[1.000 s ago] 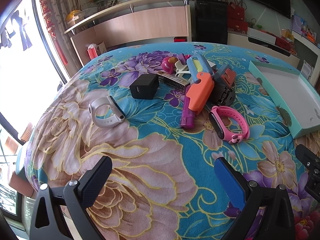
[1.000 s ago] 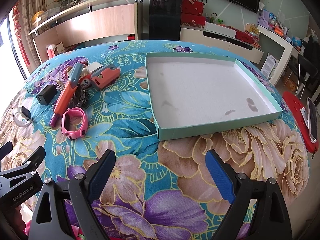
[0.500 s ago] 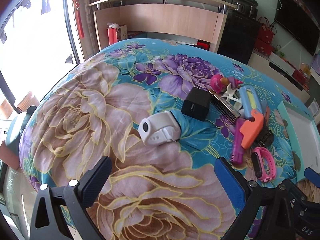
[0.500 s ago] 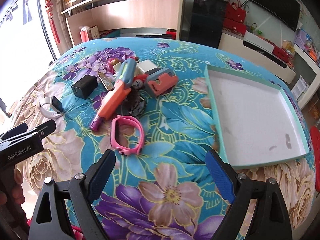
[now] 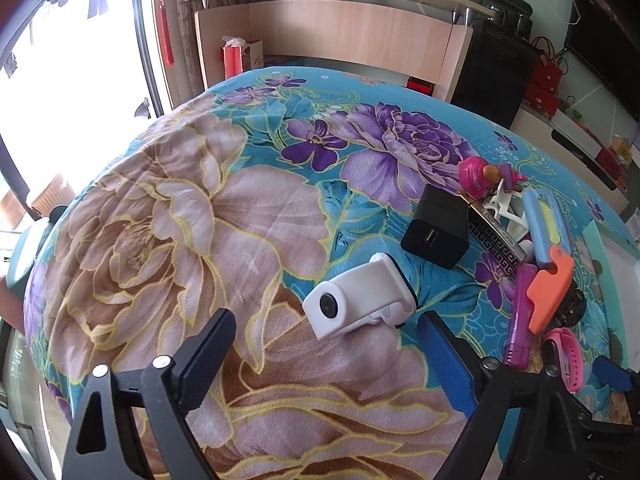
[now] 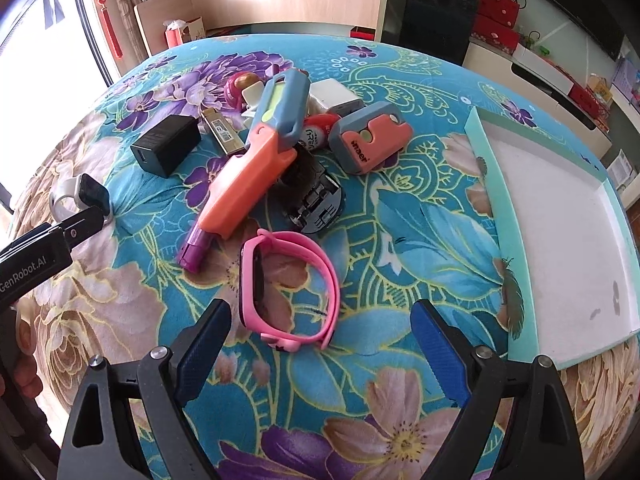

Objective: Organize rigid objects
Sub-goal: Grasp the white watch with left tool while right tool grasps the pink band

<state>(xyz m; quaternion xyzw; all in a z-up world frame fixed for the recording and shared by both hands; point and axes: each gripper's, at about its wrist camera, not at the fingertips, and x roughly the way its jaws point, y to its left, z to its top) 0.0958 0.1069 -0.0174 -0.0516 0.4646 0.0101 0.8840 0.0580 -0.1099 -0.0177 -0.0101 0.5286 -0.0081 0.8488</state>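
Bright window (image 5: 80,80) left, wooden shelf unit (image 5: 340,28) behind

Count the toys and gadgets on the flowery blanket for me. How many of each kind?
Watch bands: 2, white watch, pink watch
Chargers: 2, black charger, white charger
Toy blasters: 2, long blaster, small blaster
Total: 6, not counting smaller bits half hidden in the pile.

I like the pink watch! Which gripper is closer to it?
Right. The right gripper has the pink watch just ahead, between its open fingers. The left gripper, jaws closing, faces the white watch instead.
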